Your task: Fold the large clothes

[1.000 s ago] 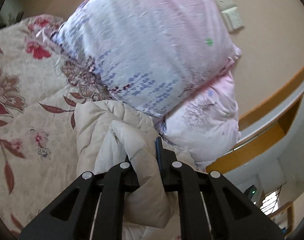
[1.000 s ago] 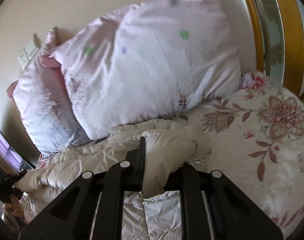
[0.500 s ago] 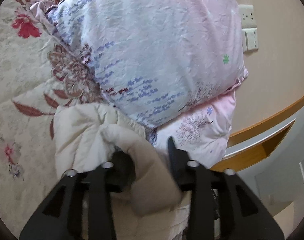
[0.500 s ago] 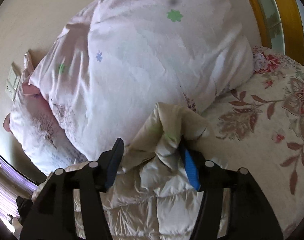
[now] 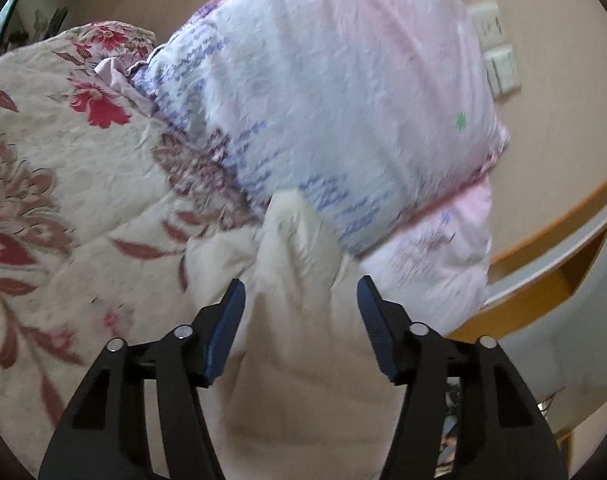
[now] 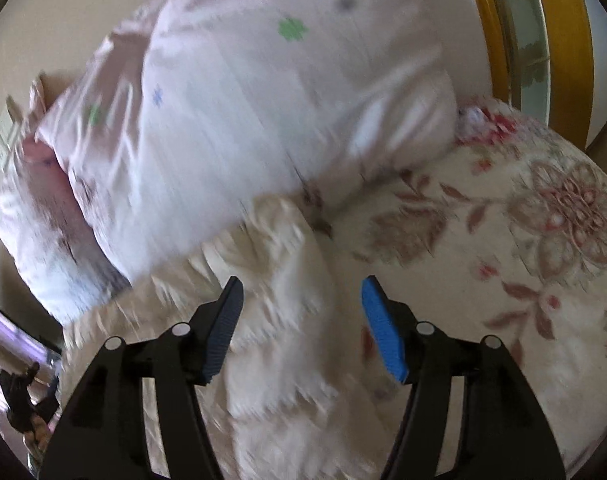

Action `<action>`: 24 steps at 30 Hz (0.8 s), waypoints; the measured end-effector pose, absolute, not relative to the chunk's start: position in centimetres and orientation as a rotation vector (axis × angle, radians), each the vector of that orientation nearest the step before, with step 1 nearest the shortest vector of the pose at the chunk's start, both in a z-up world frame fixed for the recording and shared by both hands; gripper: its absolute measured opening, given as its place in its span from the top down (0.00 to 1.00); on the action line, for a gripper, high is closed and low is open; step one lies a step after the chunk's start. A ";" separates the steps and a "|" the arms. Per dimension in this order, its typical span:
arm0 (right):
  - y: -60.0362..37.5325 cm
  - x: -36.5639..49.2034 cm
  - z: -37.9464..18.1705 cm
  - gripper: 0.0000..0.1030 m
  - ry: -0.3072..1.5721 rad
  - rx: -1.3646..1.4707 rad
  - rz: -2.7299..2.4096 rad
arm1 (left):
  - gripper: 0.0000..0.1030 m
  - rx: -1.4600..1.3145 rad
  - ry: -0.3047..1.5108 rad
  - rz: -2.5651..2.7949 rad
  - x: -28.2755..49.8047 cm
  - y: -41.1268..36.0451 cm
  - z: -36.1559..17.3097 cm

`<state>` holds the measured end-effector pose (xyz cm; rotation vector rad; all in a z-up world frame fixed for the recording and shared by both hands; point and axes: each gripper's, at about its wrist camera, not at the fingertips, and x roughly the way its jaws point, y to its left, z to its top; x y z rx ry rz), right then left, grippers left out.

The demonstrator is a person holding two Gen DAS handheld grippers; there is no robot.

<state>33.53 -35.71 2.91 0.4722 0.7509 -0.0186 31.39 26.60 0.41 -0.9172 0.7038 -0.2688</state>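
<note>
My left tool (image 5: 301,296) stands spread wide with nothing pinched, and so does my right tool (image 6: 302,296); the cream padded jacket (image 5: 299,344) lies on the bed, directly under and ahead of both. In each wrist view a raised ridge of the jacket runs away from me between the parted fingers, its tip reaching up to the foot of the big pink pillow (image 5: 343,100) (the fabric may just touch the pillow there, though blur keeps me from being sure). So the jacket's long axis, as I judge it, runs across between my two tools, with the left tool over one end and the right tool over the other, neither clearly nearer. The pillow blocks any push forward; behind it is the wall with its switch plates (image 5: 499,60). Open room lies on the floral bedspread (image 6: 523,240), which spreads bare to the right of the right tool and to the left of the left tool. The wooden bed frame (image 5: 543,280) marks an edge close on the left tool's right side, so I would work toward the bedspread, not that way.
</note>
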 end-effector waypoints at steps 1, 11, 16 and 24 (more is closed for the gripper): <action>-35.9 33.1 2.4 0.39 0.772 0.471 -0.016 | 0.46 -0.888 0.728 -0.268 31.1 26.2 0.3; -35.0 31.4 -0.4 0.81 0.868 0.480 0.071 | 0.67 -0.768 0.870 -0.269 29.7 23.6 -1.7; -34.4 30.8 0.6 0.91 0.800 0.447 0.007 | 0.89 -0.679 0.903 -0.187 30.0 22.7 -2.1; -32.7 32.5 -1.8 0.92 0.869 0.352 -0.103 | 0.91 -0.621 0.927 -0.089 30.2 21.8 -3.4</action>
